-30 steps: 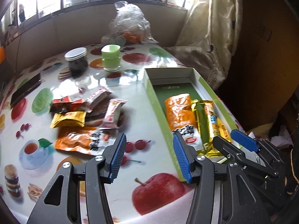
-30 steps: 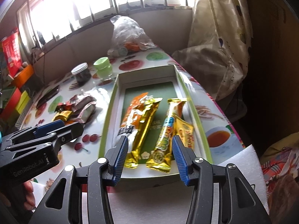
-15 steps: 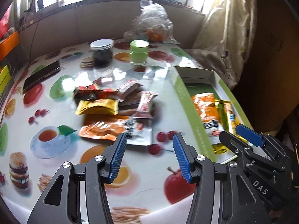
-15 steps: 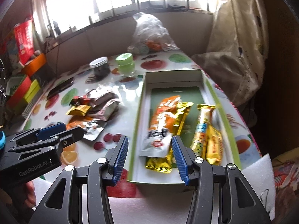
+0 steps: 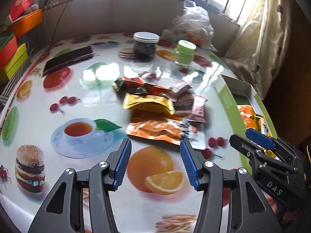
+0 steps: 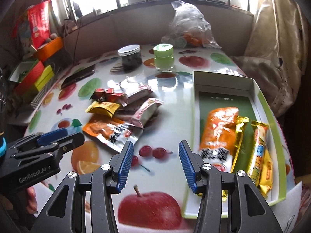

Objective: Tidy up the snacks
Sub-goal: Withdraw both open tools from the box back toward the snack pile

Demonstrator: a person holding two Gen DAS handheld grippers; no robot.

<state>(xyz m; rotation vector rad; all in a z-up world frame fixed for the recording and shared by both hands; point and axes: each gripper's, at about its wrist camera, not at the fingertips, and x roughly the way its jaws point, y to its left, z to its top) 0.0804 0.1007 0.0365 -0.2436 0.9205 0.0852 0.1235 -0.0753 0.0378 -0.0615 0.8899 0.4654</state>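
The left gripper [image 5: 155,163] hangs over the table [image 5: 58,89] with its jaws apart and nothing between them. Just beyond its tips lies the snack pile [image 5: 161,108]; the nearest piece, an orange pouch [image 5: 155,130], lies flat just ahead of the gap, its silver end close to the right-hand tip. Behind it sit a yellow packet [image 5: 149,103], a pink-and-white bar [image 5: 199,108] and a red wrapper [image 5: 134,83], overlapping one another.

The right gripper [image 6: 155,163] is also spread wide and empty, hovering over the printed cherries between the pile and the box [image 6: 272,120]. The pile [image 6: 124,108] lies ahead and to its left, the orange pouch [image 6: 108,132] nearest its left tip. The box sits to its right, its near left edge just under the right-hand finger. Inside lie an orange bag [image 6: 219,124], a gold bar [image 6: 239,139] and a yellow bar [image 6: 260,151], side by side lengthwise.

Farther back stand a dark jar [image 6: 131,58] and a green jar [image 6: 163,58], a plastic bag [image 6: 188,27] behind them, and a phone [image 5: 68,60] to the left.
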